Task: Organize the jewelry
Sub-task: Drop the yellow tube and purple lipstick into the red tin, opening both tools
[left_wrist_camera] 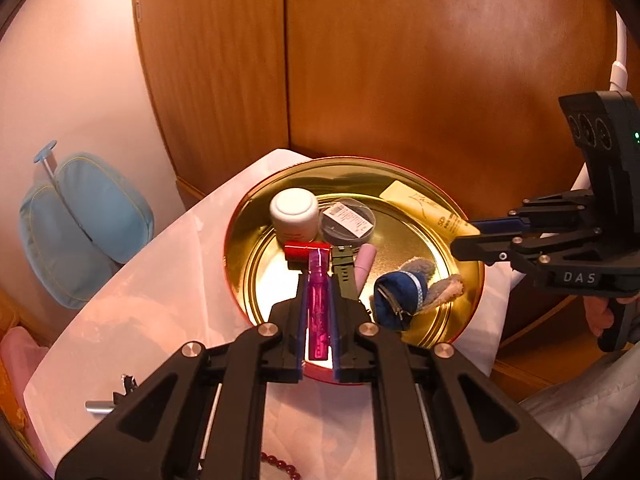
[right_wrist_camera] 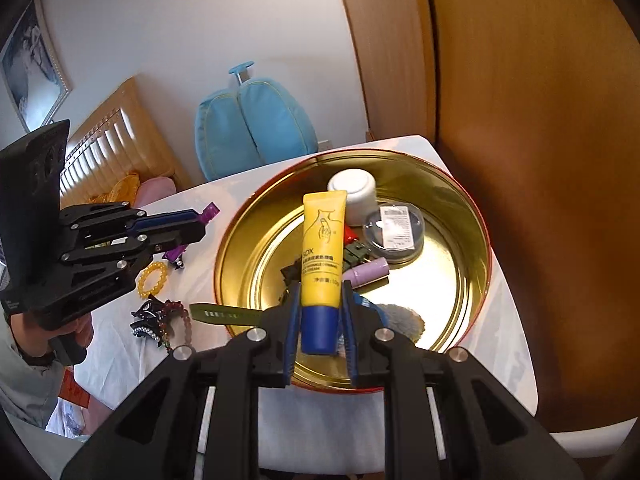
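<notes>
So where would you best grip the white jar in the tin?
Grip the white jar across its round side wall, coming from above. It stands at the gold tin's far wall, with the clear round case close beside it, so a sideways approach looks crowded.

A home bedroom: a padded headboard [right_wrist_camera: 120, 136] and framed picture [right_wrist_camera: 32, 68] at the left of the right-wrist view, wooden wardrobe doors [left_wrist_camera: 400, 60] filling the background.
</notes>
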{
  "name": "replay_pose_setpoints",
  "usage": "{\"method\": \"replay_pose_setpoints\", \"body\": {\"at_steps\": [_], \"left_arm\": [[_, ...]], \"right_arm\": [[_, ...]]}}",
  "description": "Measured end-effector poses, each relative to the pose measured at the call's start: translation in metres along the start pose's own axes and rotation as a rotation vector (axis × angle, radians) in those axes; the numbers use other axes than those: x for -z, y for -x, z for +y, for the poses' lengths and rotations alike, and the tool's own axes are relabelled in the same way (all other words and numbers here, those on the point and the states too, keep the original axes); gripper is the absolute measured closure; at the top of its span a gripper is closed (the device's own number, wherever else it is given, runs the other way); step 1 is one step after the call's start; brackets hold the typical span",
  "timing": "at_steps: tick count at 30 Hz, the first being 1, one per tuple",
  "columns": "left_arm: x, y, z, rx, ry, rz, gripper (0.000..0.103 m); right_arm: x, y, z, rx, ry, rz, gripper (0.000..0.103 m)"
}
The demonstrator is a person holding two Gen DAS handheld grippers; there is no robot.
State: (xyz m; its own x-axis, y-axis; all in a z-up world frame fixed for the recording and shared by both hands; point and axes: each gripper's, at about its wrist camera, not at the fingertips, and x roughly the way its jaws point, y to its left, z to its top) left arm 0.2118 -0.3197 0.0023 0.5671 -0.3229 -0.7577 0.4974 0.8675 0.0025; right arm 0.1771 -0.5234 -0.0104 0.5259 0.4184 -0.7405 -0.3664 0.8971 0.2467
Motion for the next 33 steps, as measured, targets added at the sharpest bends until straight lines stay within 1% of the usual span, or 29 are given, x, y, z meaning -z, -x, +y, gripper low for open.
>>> {"method": "replay_pose_setpoints", "body": {"at_steps": [2, 5, 7, 10, 12, 14, 15, 22, 24, 26, 28, 30, 33], "left_arm": [[-0.01, -0.016, -0.003, 0.021, -0.03, 0.022, 0.093], [-0.023, -0.042, -0.001, 0.041, -0.046, 0.062, 0.093], [-0.03, -0.056, -0.001, 0.053, -0.053, 0.074, 0.093], [-0.036, -0.077, 0.004, 0.077, -0.057, 0.098, 0.093], [-0.037, -0.089, 0.01, 0.092, -0.058, 0.116, 0.093], [-0.037, -0.099, 0.015, 0.104, -0.049, 0.139, 0.093], [-0.035, -0.102, 0.016, 0.106, -0.046, 0.145, 0.093], [-0.03, -0.115, 0.023, 0.125, -0.039, 0.191, 0.093], [-0.031, -0.117, 0.023, 0.126, -0.038, 0.202, 0.093], [-0.032, -0.122, 0.021, 0.131, -0.039, 0.217, 0.093], [-0.033, -0.126, 0.018, 0.127, -0.049, 0.232, 0.093], [-0.033, -0.131, 0.014, 0.121, -0.062, 0.248, 0.093], [-0.032, -0.14, 0.01, 0.111, -0.071, 0.277, 0.093]], "right_arm": [[-0.003, -0.011, -0.009, 0.031, -0.02, 0.03, 0.082], [-0.009, -0.03, -0.025, 0.067, -0.055, 0.097, 0.082], [-0.013, -0.045, -0.029, 0.092, -0.046, 0.13, 0.082], [-0.021, -0.066, -0.035, 0.115, -0.067, 0.168, 0.082], [-0.025, -0.083, -0.037, 0.134, -0.079, 0.22, 0.082], [-0.025, -0.097, -0.04, 0.127, -0.086, 0.281, 0.082], [-0.025, -0.101, -0.04, 0.126, -0.087, 0.296, 0.082], [-0.021, -0.1, -0.043, 0.117, -0.109, 0.303, 0.082], [-0.024, -0.092, -0.044, 0.115, -0.11, 0.271, 0.065], [-0.027, -0.076, -0.039, 0.104, -0.097, 0.204, 0.029], [-0.028, -0.055, -0.033, 0.131, -0.071, 0.13, 0.009], [-0.024, -0.037, -0.029, 0.126, -0.047, 0.084, 0.008], [-0.016, -0.019, -0.026, 0.114, -0.032, 0.056, 0.008]]}}
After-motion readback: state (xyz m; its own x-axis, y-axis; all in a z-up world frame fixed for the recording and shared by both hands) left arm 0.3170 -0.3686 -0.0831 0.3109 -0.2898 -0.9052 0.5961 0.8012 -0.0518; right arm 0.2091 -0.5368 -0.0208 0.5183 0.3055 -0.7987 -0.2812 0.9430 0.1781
